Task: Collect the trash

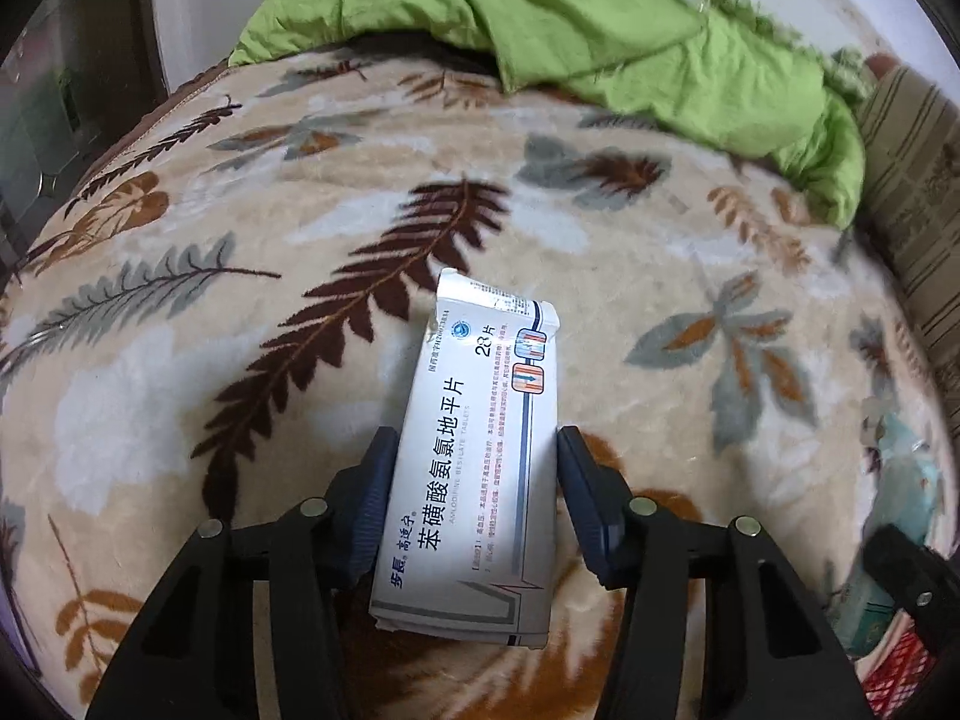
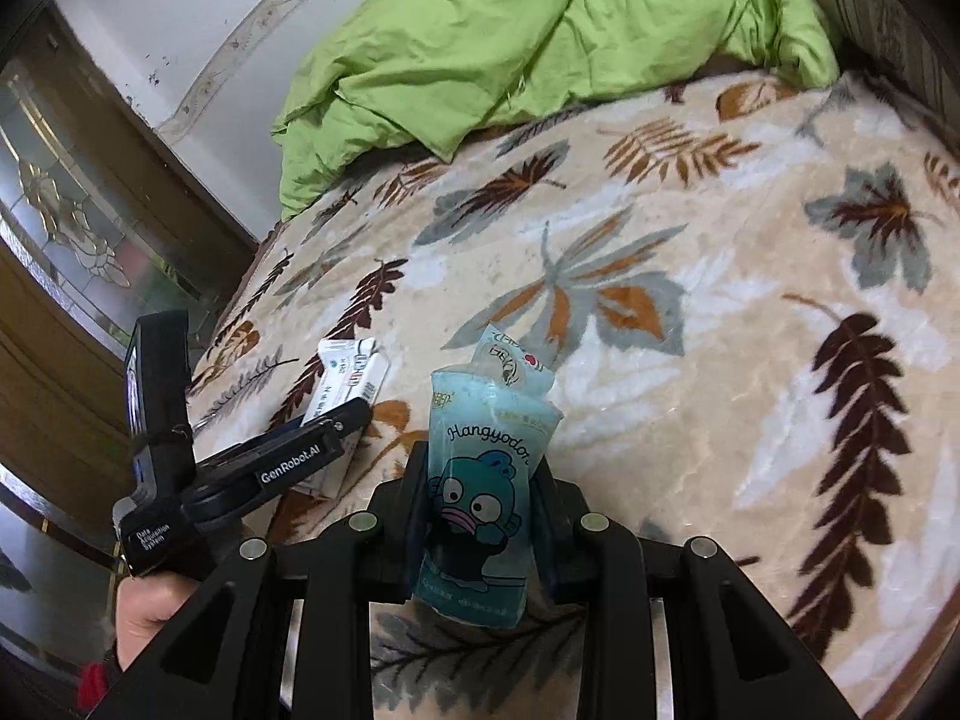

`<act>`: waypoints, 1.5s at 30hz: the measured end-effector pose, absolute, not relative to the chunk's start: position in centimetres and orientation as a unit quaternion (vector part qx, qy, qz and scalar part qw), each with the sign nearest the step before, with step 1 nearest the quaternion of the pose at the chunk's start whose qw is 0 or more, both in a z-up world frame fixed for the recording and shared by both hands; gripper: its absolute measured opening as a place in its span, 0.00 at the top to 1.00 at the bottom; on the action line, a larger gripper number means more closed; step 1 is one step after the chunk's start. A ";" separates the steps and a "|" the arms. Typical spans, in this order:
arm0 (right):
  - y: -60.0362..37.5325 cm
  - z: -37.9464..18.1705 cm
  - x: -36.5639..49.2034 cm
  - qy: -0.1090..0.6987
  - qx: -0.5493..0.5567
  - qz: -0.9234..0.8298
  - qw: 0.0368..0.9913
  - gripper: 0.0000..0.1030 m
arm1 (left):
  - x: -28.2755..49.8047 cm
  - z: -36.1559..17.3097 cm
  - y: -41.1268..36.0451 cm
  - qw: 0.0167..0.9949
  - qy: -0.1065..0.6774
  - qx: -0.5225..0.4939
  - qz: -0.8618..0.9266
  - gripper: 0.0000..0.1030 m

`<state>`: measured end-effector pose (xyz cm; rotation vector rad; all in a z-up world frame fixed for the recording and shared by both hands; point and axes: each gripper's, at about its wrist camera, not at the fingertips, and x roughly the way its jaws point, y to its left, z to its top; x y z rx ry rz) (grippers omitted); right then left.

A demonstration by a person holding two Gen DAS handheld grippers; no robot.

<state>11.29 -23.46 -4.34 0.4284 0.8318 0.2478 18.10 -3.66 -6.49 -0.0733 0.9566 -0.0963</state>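
Observation:
A white medicine box (image 1: 480, 396) with blue print lies on the leaf-patterned blanket (image 1: 240, 240). My left gripper (image 1: 474, 438) is shut on it, one blue pad against each long side. The right wrist view shows the same box (image 2: 348, 372) at lower left, with the left gripper (image 2: 342, 420) reaching over it. My right gripper (image 2: 480, 459) is shut on a crumpled blue snack packet (image 2: 480, 480) with a cartoon fish on it, held above the blanket. That packet (image 1: 900, 480) and the right gripper (image 1: 906, 564) also show at the right edge of the left wrist view.
A crumpled green quilt (image 1: 600, 18) is heaped at the far end of the bed. A wooden door with patterned glass (image 2: 60, 228) stands off the bed's left side. A striped cushion (image 1: 918, 210) borders the right. A person's hand (image 2: 144, 606) holds the left gripper.

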 end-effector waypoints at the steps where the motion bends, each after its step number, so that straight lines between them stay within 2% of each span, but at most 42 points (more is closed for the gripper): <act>1: -23.5 -4.1 11.0 0.395 0.199 0.115 0.890 0.70 | 17.6 -5.9 -3.7 0.892 0.448 -0.039 -0.050 0.49; 10: -24.5 -2.7 7.8 0.347 0.179 0.086 0.917 0.70 | 11.9 -1.0 -4.7 0.931 0.359 -0.023 -0.066 0.49; 16: -24.3 -2.5 7.6 0.340 0.177 0.080 0.920 0.70 | 8.2 0.9 -3.9 0.935 0.345 -0.030 -0.075 0.49; 22: -23.4 -2.1 7.3 0.331 0.156 0.085 0.927 0.70 | 5.4 0.2 -3.1 0.939 0.337 -0.018 -0.062 0.49; 31: -21.6 -1.8 7.0 0.320 0.111 0.096 0.936 0.70 | 6.3 -1.1 -3.9 0.935 0.351 -0.009 -0.057 0.49; 45: -21.3 -2.3 7.6 0.331 0.110 0.092 0.933 0.70 | 7.1 -2.2 -4.3 0.934 0.353 0.000 -0.046 0.49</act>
